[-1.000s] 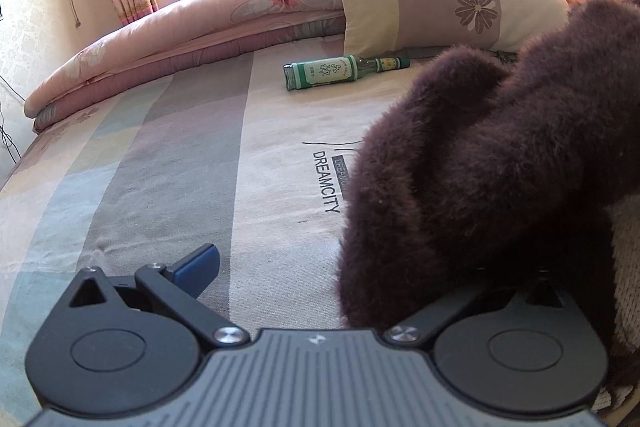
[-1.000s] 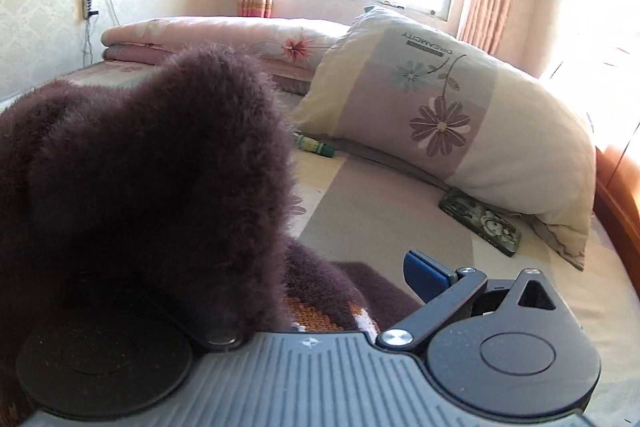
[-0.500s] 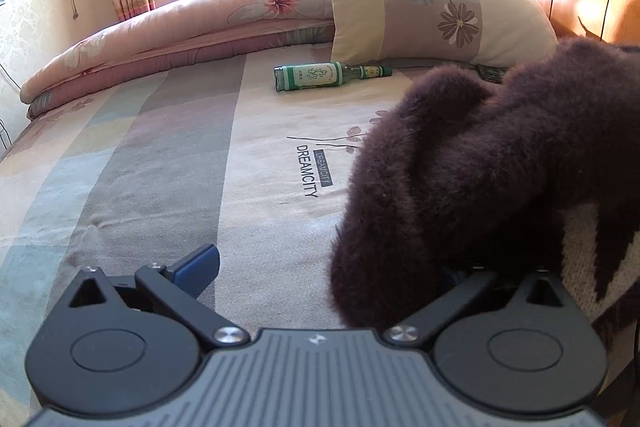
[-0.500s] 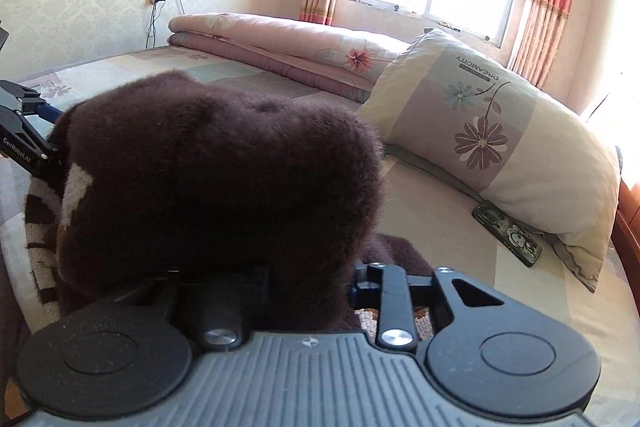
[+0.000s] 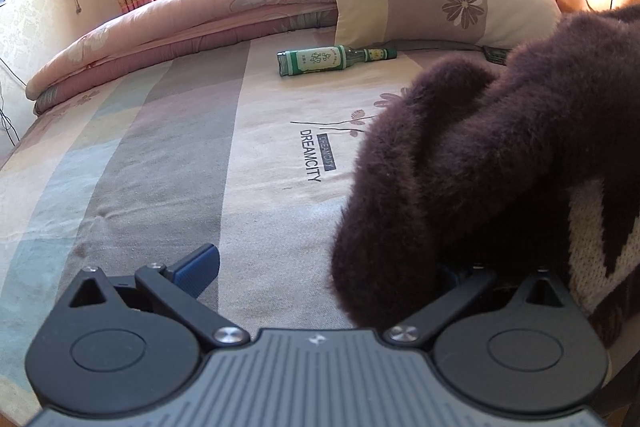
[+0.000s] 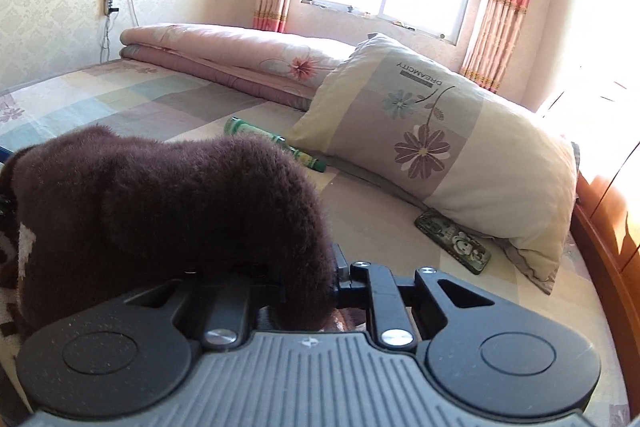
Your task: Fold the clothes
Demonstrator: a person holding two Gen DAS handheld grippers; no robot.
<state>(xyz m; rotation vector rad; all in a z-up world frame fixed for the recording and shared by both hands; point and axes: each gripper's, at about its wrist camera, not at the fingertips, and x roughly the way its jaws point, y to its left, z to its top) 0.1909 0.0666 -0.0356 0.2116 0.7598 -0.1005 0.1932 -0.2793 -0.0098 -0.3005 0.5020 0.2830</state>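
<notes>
A fuzzy dark-brown sweater (image 5: pixel 480 155) with a cream knit pattern lies bunched on the striped bed sheet (image 5: pixel 160 163). My left gripper (image 5: pixel 326 267) is open; its left finger with the blue pad (image 5: pixel 198 264) rests bare over the sheet. Its right finger is buried under the sweater's edge. In the right wrist view the same sweater (image 6: pixel 168 203) fills the lower left. My right gripper (image 6: pixel 304 287) is shut on a fold of it, with both fingertips hidden in the pile.
A green glass bottle (image 5: pixel 332 60) lies on the sheet ahead, near a large flowered pillow (image 6: pixel 440 147). A phone in a patterned case (image 6: pixel 454 245) lies by the pillow. A folded pink quilt (image 5: pixel 180 23) runs along the far side. A wooden bed frame (image 6: pixel 600 267) is at the right.
My right gripper went from open to shut on the sweater a second ago and still holds it. The left gripper has stayed open, and both views have shifted slightly.
</notes>
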